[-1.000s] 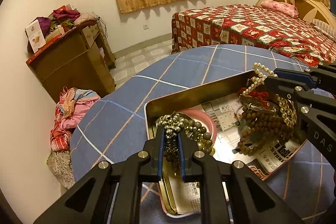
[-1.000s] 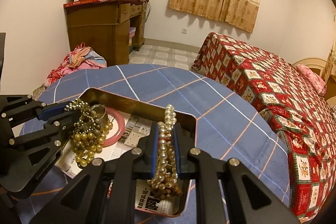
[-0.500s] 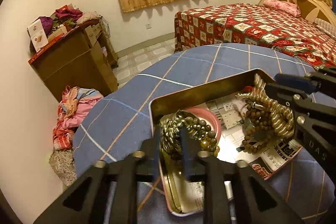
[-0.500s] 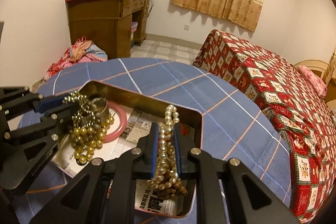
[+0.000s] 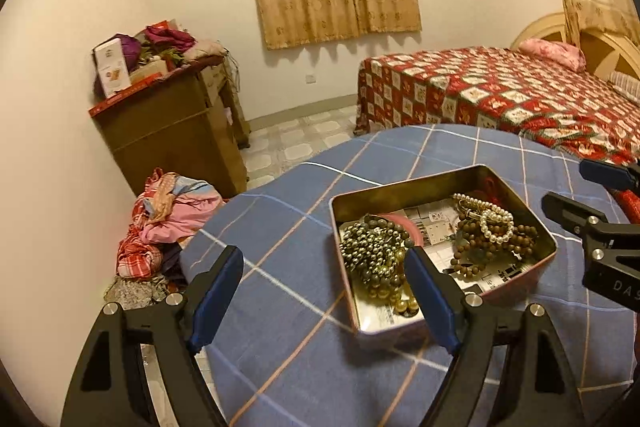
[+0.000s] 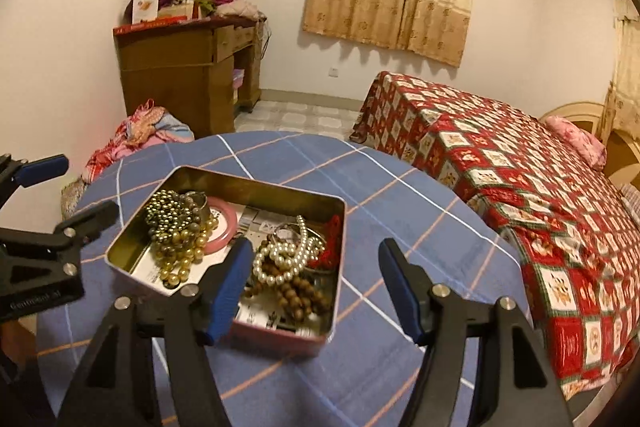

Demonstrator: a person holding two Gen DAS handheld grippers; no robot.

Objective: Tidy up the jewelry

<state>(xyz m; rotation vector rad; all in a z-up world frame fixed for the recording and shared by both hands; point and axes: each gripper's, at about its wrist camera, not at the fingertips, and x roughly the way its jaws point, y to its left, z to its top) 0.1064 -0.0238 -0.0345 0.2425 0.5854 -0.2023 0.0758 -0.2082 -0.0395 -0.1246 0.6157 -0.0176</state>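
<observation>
A metal tin [image 5: 408,185] [image 6: 256,183] sits on the round table with a blue checked cloth [image 5: 280,327] [image 6: 380,199]. In it lie a dark gold bead necklace [image 5: 374,251] [image 6: 176,227], a pink bangle [image 6: 222,227], a white pearl string [image 5: 494,219] [image 6: 282,259] and brown wooden beads [image 5: 496,247] [image 6: 300,295] on newspaper. My left gripper [image 5: 324,281] is open and empty, held above the tin's near left corner. My right gripper [image 6: 316,277] is open and empty, held above the tin's near right corner.
A bed with a red patterned cover [image 5: 500,91] [image 6: 520,167] stands beyond the table on the right. A wooden desk piled with things [image 5: 168,119] [image 6: 184,67] stands at the left wall. A heap of clothes [image 5: 168,219] [image 6: 136,139] lies on the floor by the table.
Both grippers opened and let go of their necklaces, which now lie in the tin. Both grippers drew back and up from the tin.
</observation>
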